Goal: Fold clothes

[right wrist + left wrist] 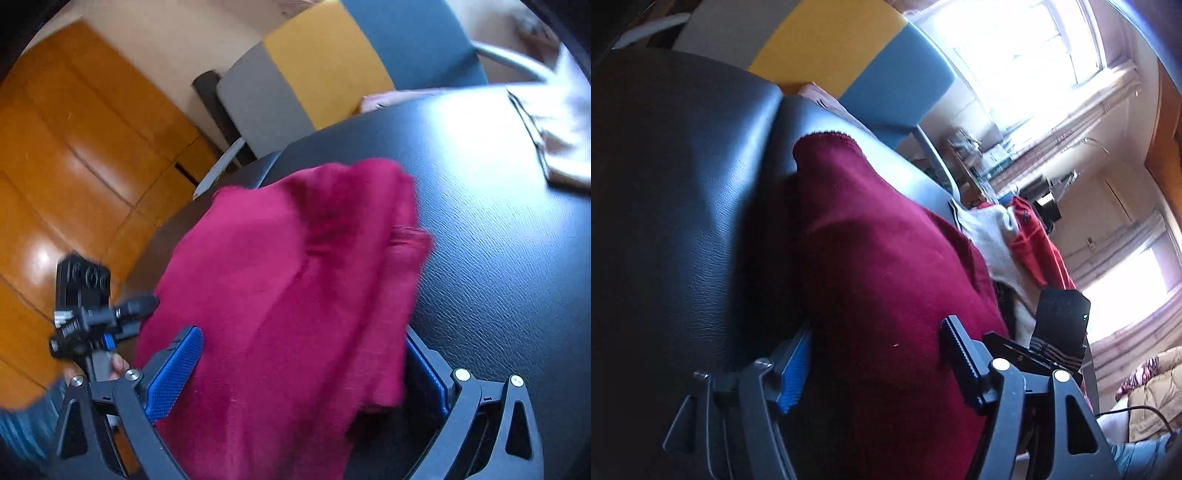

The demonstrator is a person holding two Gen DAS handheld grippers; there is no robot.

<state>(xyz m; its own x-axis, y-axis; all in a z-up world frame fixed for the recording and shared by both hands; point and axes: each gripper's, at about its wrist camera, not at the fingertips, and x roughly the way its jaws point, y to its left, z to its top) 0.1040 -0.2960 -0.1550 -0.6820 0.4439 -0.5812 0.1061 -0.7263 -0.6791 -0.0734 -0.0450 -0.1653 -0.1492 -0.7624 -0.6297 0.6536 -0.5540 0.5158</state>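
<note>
**Folding under way: a crimson knit, bunched on black leatherette**

Lying in a rumpled heap on the black padded surface, the crimson garment is the landmark for everything else. It seems partly doubled over on itself, with one layer draped across another near its far edge, but no clean rectangle shows yet. My judgement is that the fold is at an early or middle stage: edges are uneven, a raw hem sticks out at the far end, and squaring and further folds remain.

The left gripper has its jaws spread wide, one on either side of the garment's near end; the cloth runs between them, yet neither pad visibly presses it, so nothing looks clamped. The right gripper likewise stands wide open, straddling the garment's near edge with its blue ribbed pads clear of a firm pinch. Whether loose cloth rests on either frame I cannot tell.

The garment is a soft, fuzzy knit, thick enough to hold rounded folds. The surface beneath has a pebbled, faintly glossy grain and a seam between cushions. Beyond the garment's far end stands a chair in grey, yellow and blue panels. Off to its side lie a pale cloth and a red garment, seemingly waiting unfolded. Glossy orange wood flooring shows past the surface's edge.
</note>
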